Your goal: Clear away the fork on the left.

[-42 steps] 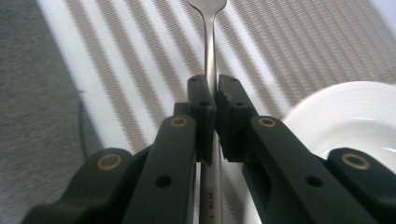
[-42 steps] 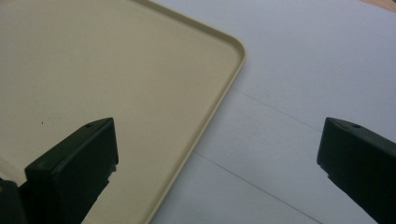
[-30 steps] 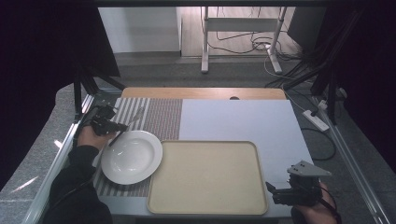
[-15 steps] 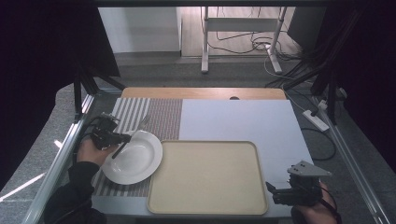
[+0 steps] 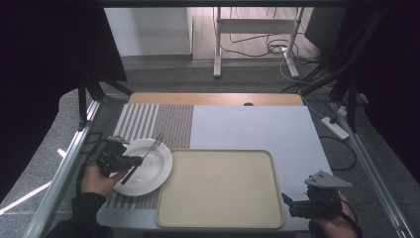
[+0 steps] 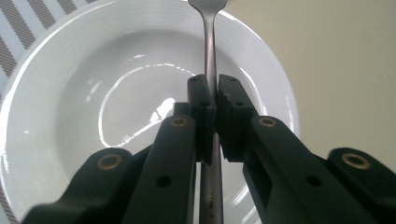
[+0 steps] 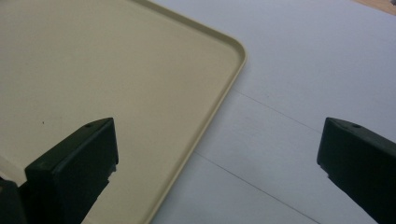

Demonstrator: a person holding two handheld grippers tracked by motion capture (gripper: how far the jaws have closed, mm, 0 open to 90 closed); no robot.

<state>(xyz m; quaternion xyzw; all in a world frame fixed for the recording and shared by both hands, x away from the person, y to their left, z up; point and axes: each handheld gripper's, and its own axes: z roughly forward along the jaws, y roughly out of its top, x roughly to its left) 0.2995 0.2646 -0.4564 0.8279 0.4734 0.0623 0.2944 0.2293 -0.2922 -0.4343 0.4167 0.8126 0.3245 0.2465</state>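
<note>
On the grey table (image 5: pixel 257 124), the left gripper (image 6: pixel 214 100) pinches a thin silver metal fork (image 6: pixel 211 51) over the round white plate (image 6: pixel 56 93), while the right gripper (image 7: pixel 217 154) is spread wide by the flat tan tray (image 7: pixel 93 60).

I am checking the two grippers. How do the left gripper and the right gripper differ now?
The left gripper is shut on the fork above the white plate; the right gripper is open and holds nothing, by the beige tray. Both have black jaws.

Dim dark surroundings, glare streaks on the plate (image 6: pixel 116 102), soft focus
</note>
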